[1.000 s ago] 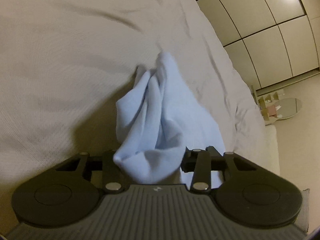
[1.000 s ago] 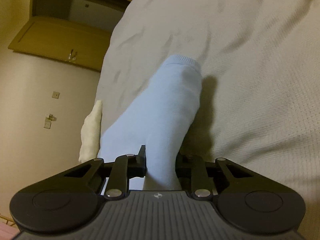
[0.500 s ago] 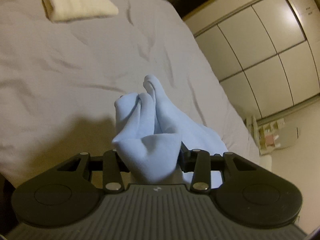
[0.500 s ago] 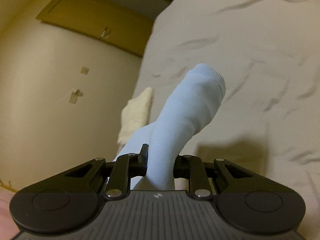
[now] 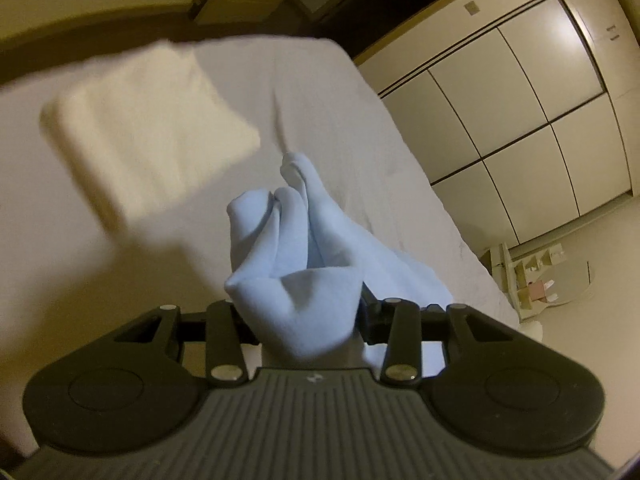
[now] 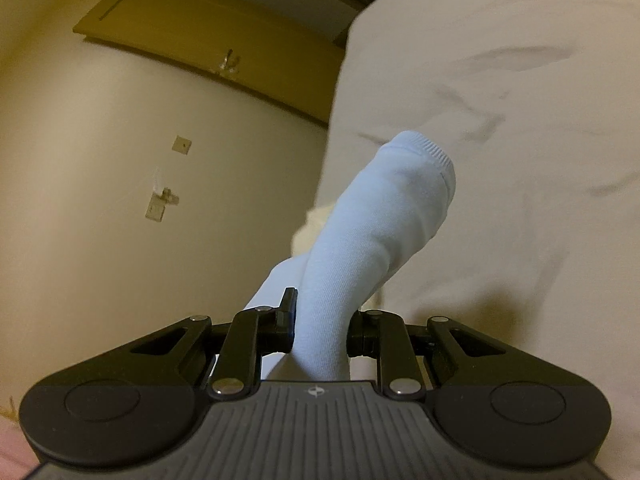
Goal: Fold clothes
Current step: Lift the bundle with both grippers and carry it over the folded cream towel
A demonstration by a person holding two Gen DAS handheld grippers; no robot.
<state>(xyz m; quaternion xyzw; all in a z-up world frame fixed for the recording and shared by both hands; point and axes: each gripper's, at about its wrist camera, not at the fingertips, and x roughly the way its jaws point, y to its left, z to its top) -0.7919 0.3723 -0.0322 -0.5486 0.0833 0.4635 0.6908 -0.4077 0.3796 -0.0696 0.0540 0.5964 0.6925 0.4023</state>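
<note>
Pale-blue garment (image 5: 296, 264) hangs above the bed (image 5: 360, 128) — left hand-held gripper (image 5: 304, 320) clamps its bunched end, right hand-held gripper (image 6: 320, 332) its cuffed sleeve (image 6: 380, 232) — probably to spread it for folding.

1 blue garment (image 5: 296, 280), 1 cream towel (image 5: 148, 128), 1 bed (image 5: 320, 92)

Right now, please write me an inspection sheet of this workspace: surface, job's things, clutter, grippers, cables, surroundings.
Surface: bed sheet, pale, lightly creased.
Job's things: light blue garment, bunched and held off the sheet; its ribbed cuff sticks forward in the right wrist view. Cream folded cloth lies on the sheet, blurred.
Clutter: nothing seen on the bed.
Grippers: left gripper shut on the garment; right gripper shut on the garment.
Cables: nothing seen.
Surroundings: closet doors; small items on the floor; wooden door.
</note>
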